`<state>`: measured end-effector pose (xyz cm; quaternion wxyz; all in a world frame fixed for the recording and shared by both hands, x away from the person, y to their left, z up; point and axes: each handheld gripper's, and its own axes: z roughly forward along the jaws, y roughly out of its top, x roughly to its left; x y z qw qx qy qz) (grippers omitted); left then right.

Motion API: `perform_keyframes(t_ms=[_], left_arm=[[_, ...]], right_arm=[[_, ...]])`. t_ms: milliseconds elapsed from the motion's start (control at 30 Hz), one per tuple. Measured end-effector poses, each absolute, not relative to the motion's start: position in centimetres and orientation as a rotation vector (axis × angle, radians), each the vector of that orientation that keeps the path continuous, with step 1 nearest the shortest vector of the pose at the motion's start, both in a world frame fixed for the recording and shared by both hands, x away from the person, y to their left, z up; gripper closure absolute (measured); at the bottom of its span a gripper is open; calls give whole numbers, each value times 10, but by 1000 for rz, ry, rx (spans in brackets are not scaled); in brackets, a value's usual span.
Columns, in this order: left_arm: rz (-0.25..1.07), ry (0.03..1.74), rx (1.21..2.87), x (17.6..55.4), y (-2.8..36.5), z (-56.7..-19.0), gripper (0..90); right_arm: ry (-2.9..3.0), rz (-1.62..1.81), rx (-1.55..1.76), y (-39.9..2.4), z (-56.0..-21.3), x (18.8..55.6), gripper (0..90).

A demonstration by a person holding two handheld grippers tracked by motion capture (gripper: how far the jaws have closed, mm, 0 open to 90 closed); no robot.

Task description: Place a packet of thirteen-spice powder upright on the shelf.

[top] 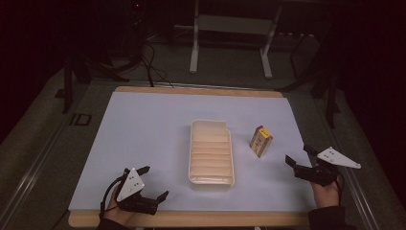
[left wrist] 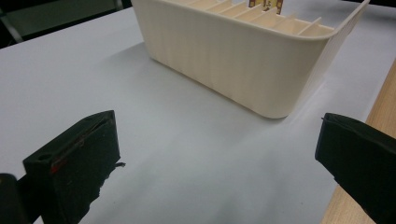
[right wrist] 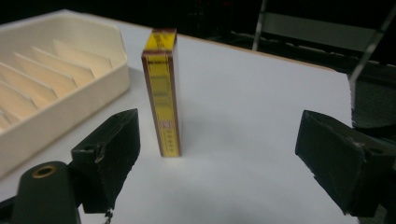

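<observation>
- Right gripper (top: 301,158) is held with jaws spread wide, nothing between them; it sits near the table's right edge, aimed at the yellow box (top: 261,141).
- Left gripper (top: 148,184) is likewise held wide apart and empty, low at the near-left, pointed at the tray's near end.
- The box (right wrist: 164,93) is stood upright on a narrow end, just right of the cream slotted tray (top: 211,179), not touching it.
- Risk: the box is tall on a small footprint. If one jaw is brought in first, it is likely to be tipped or skidded toward the tray wall (right wrist: 93,100).
- Risk: a high grip is judged likely to let it pivot; a low, centred one looks safer.
- Risk: the tray slots (left wrist: 261,16) look narrow. A box angled off the dividers could be jammed on them.
- Risk: the tray looks light, so it may be shoved if unsupported.
- Surface: a white sheet (top: 143,129) is laid on a wooden board (top: 191,219); smooth, so little friction is expected.
- Room: dim. Metal frame legs (top: 194,48) and cables (top: 153,57) are seen on the floor behind.
</observation>
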<state>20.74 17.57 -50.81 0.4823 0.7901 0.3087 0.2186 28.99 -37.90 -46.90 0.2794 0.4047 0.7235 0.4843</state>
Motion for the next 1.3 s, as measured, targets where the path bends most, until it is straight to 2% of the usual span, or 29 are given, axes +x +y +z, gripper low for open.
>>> perform_keyframes(t_ms=[800,1300], left_arm=[[528,757,1929,207,174,-509,0],[532,764,1935,208,174,-510,0]], right_arm=[[1929,1224,1107,-381,-470,292,142],[2150,853,1355,-391,-472,307,142]])
